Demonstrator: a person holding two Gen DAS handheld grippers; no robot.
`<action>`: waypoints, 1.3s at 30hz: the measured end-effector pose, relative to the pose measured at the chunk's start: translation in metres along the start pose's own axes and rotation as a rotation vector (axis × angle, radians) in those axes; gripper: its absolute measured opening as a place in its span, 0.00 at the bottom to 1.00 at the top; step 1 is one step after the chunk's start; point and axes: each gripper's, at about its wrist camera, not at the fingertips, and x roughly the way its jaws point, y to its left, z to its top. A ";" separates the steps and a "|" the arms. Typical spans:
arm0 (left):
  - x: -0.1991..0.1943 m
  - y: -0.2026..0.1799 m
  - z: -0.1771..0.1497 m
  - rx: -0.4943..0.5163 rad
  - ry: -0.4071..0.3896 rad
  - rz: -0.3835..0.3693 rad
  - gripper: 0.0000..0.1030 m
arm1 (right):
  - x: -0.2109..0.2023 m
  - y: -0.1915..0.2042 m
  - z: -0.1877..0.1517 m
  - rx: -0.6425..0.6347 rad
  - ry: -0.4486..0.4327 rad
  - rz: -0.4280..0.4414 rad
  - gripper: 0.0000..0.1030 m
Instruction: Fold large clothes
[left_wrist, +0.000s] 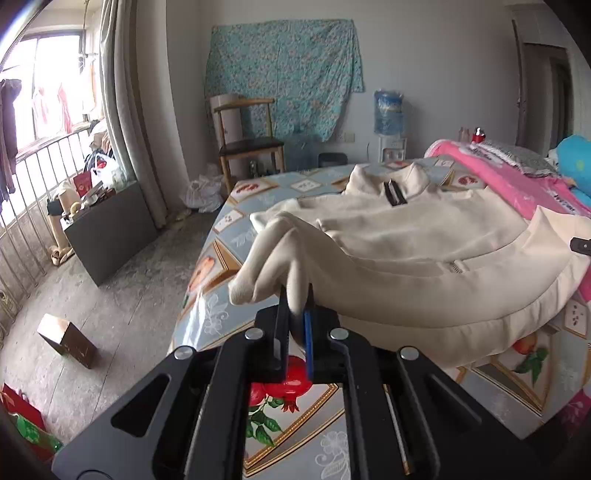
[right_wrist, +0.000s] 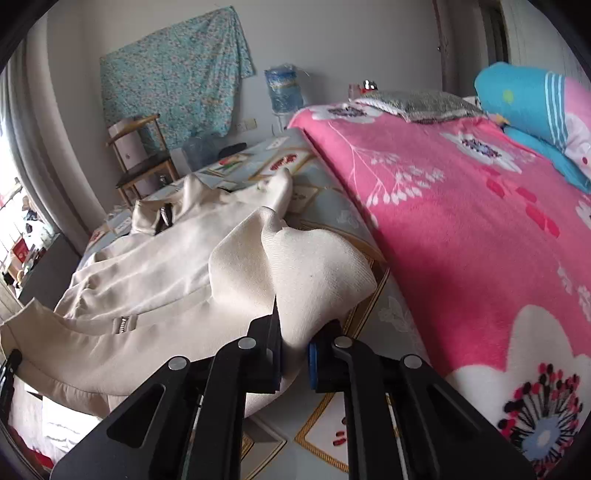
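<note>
A cream zip-up jacket (left_wrist: 417, 236) lies spread on the bed with its collar at the far end. My left gripper (left_wrist: 298, 314) is shut on the jacket's left sleeve near the cuff (left_wrist: 243, 291), which droops over the fingers. In the right wrist view the same jacket (right_wrist: 155, 258) lies to the left. My right gripper (right_wrist: 293, 332) is shut on the other sleeve's cuff end (right_wrist: 306, 266), lifted a little off the bed.
The bed has a blue fruit-print sheet (left_wrist: 295, 402) and a pink floral blanket (right_wrist: 461, 229) along the right with pillows (right_wrist: 532, 107). A wooden chair (left_wrist: 247, 140), a dark cabinet (left_wrist: 110, 229) and a cardboard box (left_wrist: 68, 339) stand on the floor at left.
</note>
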 end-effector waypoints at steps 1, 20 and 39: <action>-0.006 0.003 0.002 -0.001 -0.004 -0.007 0.05 | -0.009 0.002 -0.001 -0.013 -0.009 0.004 0.10; -0.026 0.120 -0.085 -0.354 0.347 -0.073 0.54 | -0.031 -0.074 -0.071 0.099 0.193 0.109 0.58; 0.076 0.057 0.132 -0.101 0.253 -0.193 0.80 | 0.042 -0.001 0.104 0.012 0.216 0.274 0.77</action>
